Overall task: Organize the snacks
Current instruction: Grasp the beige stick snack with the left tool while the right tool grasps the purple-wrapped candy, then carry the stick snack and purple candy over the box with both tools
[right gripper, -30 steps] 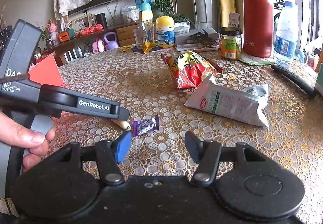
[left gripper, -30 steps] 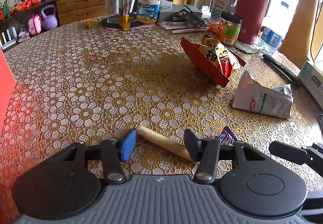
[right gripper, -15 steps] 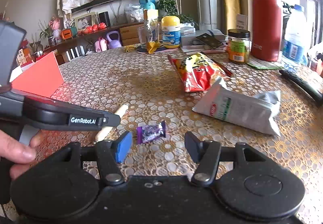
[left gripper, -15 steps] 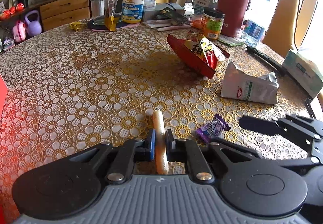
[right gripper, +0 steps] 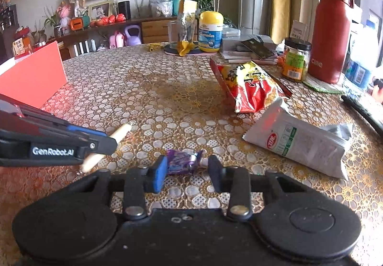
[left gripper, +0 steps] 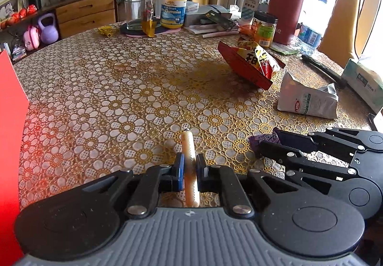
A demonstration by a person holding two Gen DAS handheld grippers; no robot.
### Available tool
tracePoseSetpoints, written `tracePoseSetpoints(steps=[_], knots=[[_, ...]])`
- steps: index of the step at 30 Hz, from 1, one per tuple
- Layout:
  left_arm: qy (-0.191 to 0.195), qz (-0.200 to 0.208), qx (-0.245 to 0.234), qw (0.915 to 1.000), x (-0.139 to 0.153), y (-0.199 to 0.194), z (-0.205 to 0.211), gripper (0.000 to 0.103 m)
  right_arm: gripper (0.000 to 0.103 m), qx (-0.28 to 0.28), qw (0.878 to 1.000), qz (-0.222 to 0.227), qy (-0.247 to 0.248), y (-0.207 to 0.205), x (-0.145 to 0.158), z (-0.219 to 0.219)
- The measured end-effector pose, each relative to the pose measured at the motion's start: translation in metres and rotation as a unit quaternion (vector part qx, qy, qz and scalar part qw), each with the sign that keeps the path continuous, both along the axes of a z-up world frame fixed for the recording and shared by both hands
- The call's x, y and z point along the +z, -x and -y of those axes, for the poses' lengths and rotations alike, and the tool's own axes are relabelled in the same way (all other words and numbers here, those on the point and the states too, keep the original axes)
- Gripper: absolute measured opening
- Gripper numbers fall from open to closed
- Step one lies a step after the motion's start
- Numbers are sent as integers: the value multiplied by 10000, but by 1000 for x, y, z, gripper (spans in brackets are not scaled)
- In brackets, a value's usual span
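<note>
Left wrist view showed your left tool (left gripper: pixel 190 167) clamped on the pale sausage stick (left gripper: pixel 189 153), lifted just above the bench (left gripper: pixel 107 88). Your right tool (right gripper: pixel 185 170) was closing around the purple candy (right gripper: pixel 183 161) lying on the bench, its far pad not yet touching. Beyond, the red chip bag (right gripper: pixel 249 86) lay open-mouthed, the white pouch (right gripper: pixel 304 141) sat crumpled beside it; their contents could not be seen.

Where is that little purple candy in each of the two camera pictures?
Left wrist view: purple candy at right of centre, partly hidden behind the right gripper.
Right wrist view: purple candy low in the centre, between the closing jaws.
Shared landmark: the white snack bag, lying right of it.
</note>
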State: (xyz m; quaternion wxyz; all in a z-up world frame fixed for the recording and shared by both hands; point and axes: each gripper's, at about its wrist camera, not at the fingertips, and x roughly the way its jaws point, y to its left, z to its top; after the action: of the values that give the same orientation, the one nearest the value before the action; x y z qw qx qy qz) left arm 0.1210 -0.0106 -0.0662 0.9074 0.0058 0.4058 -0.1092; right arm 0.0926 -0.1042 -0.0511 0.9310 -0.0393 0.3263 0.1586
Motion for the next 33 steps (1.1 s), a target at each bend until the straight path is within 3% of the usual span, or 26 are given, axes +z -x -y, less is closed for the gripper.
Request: tracePoseSetpoints(steps=[4,19,33], knots=[[32,97,17,9999,9,8,-6,10,17,1,9998,137,122,3,0,-3],[20,700,294,9971,66,53,-55,10,17,97,9986,518,-2,36,44,-14],[-251,1208,876,9885,114,93,-140,10,17,817,9912,1036,-145,57,98,-86]])
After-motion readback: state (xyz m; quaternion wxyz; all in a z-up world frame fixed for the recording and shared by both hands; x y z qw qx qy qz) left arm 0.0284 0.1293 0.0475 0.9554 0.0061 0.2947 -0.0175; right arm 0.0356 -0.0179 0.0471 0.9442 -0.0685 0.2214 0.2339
